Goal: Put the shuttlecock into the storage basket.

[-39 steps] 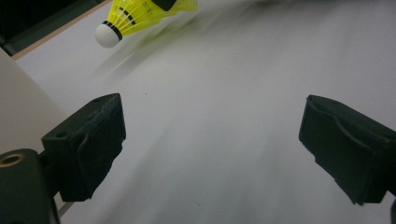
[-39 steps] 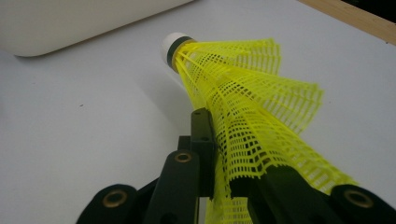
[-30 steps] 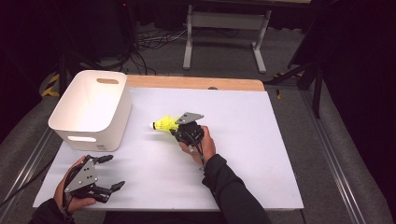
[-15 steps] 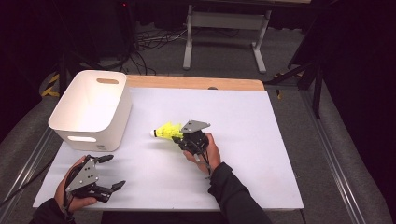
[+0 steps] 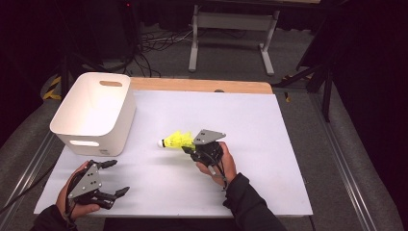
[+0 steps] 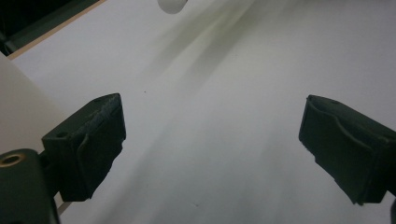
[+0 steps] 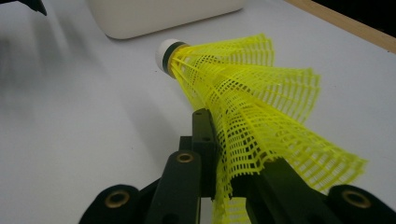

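Right gripper (image 5: 188,148): bare table (image 5: 269,144) ahead and both sides — passable. White bin (image 5: 94,113) beyond shuttlecock (image 5: 177,140) tip — sole obstacle.

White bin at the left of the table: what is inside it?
In the high view the white bin shows bare white inner walls and floor, nothing in it. Its near wall hides the closest strip of floor. The shuttlecock is outside, clamped in the right gripper.
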